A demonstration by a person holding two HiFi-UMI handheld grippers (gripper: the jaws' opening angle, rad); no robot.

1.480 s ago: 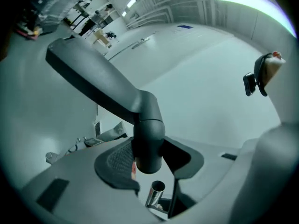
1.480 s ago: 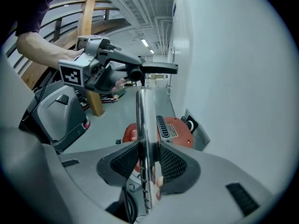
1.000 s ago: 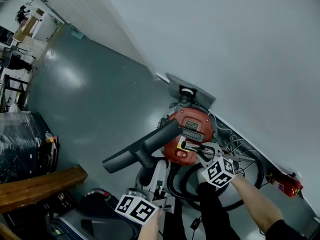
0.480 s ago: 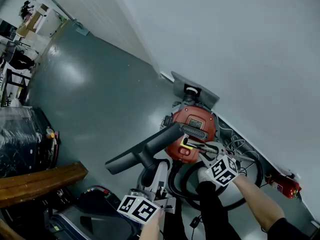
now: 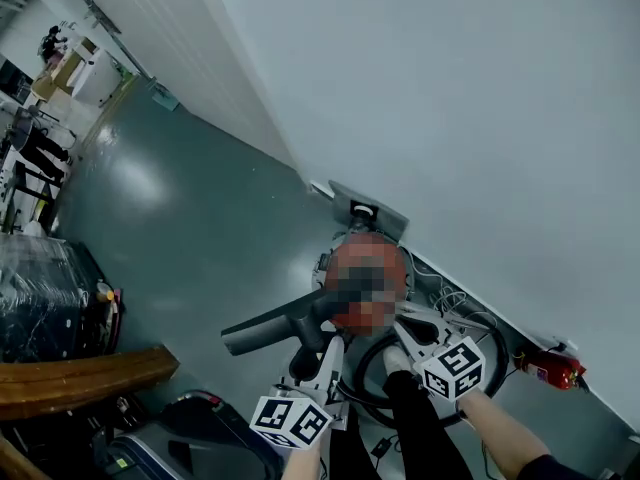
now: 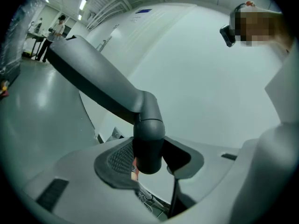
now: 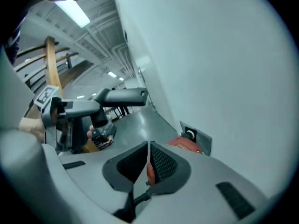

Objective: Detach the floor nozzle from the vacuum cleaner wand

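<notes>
The grey floor nozzle (image 5: 280, 325) hangs above the floor, its head slanting left, clear of the black hose (image 5: 362, 360). My left gripper (image 5: 328, 353) is shut on the nozzle's dark neck (image 6: 148, 143); the neck's lower end shows free in the left gripper view. The vacuum's red body (image 5: 345, 320) stands by the wall, partly under a mosaic patch. My right gripper (image 5: 405, 320) hovers just right of it. Its jaws are closing, the pads (image 7: 161, 164) almost meeting with nothing between them. No wand is clearly visible. The right gripper view shows the nozzle head (image 7: 119, 96) at the left.
A grey plate (image 5: 365, 208) leans at the wall's foot behind the vacuum. Cables (image 5: 455, 298) and a red extinguisher (image 5: 545, 368) lie along the wall. At the left are a wooden bench (image 5: 80, 373), a wrapped load (image 5: 45, 298) and a dark case (image 5: 190, 433).
Both grippers have risen, and the nozzle rose with the left one. The right gripper came off the black part on the red body and its wide jaws closed almost together.
</notes>
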